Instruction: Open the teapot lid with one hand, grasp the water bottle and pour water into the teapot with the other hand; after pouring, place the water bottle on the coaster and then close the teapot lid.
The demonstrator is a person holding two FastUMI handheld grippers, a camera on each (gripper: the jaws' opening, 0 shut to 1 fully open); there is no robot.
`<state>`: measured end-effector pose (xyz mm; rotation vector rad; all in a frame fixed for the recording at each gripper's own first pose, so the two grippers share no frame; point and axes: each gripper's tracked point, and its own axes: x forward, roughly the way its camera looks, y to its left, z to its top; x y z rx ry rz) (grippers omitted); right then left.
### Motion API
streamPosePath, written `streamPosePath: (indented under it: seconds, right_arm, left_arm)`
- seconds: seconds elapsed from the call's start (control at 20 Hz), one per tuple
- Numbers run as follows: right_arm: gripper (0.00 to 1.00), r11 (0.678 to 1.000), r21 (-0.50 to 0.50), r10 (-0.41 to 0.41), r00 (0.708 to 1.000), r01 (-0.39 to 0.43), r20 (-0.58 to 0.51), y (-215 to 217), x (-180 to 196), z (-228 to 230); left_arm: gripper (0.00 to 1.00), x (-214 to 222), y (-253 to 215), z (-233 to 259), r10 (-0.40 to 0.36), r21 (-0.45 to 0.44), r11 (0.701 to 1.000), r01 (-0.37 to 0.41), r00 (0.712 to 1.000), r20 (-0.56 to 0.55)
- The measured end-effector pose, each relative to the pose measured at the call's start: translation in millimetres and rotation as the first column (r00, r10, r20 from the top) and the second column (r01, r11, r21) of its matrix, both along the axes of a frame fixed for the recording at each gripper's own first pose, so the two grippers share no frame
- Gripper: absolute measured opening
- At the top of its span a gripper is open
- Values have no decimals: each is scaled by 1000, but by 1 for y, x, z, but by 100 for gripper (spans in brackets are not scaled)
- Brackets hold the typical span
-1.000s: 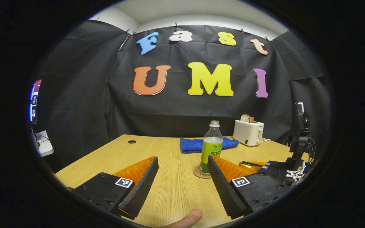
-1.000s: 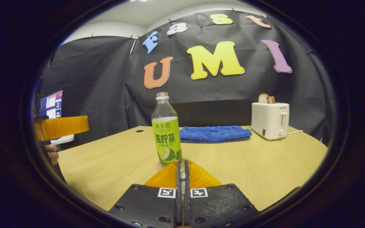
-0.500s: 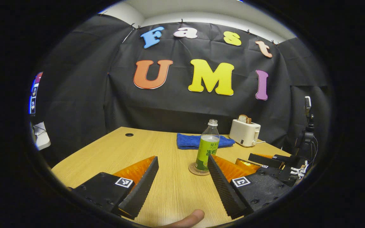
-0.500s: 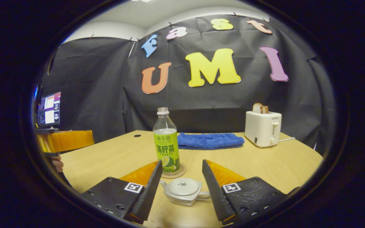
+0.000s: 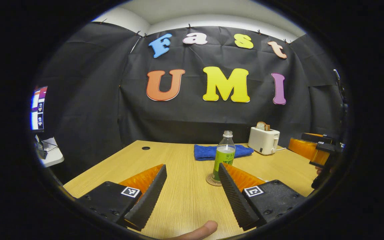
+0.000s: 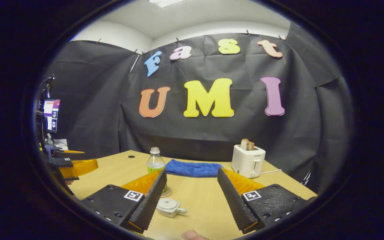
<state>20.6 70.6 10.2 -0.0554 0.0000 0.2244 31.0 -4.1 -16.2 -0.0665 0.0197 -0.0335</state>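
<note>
The teapot [image 6: 168, 206], lid on, sits just ahead of the right gripper [image 6: 189, 200], whose jaws are spread, and the water bottle [image 5: 223, 160] rests on its coaster [image 5: 213, 181] ahead of the likewise released left gripper [image 5: 192, 191], so the task looks complete and both need only retreat

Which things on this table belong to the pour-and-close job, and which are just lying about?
Part of the job:
- bottle, uncapped, standing on the coaster
- teapot, lid on
- left hand-held gripper and right hand-held gripper, both open and holding nothing

Just lying about:
- blue towel
- toaster with bread in its slot
- screen off to the side
</note>
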Motion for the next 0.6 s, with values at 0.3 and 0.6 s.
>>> streamPosePath:
  seconds: [0.3, 0.6]
  right_arm:
    - [96, 999, 34, -13, 1000, 13, 1, -36, -28, 8]
    - [95, 998, 25, -50, 998, 49, 43, -45, -33, 19]
  left_arm:
    - [97, -8, -8, 3, -7, 32, 999, 6, 1000, 30]
    - [97, -13, 0, 15, 19, 68, 997, -24, 997, 76]
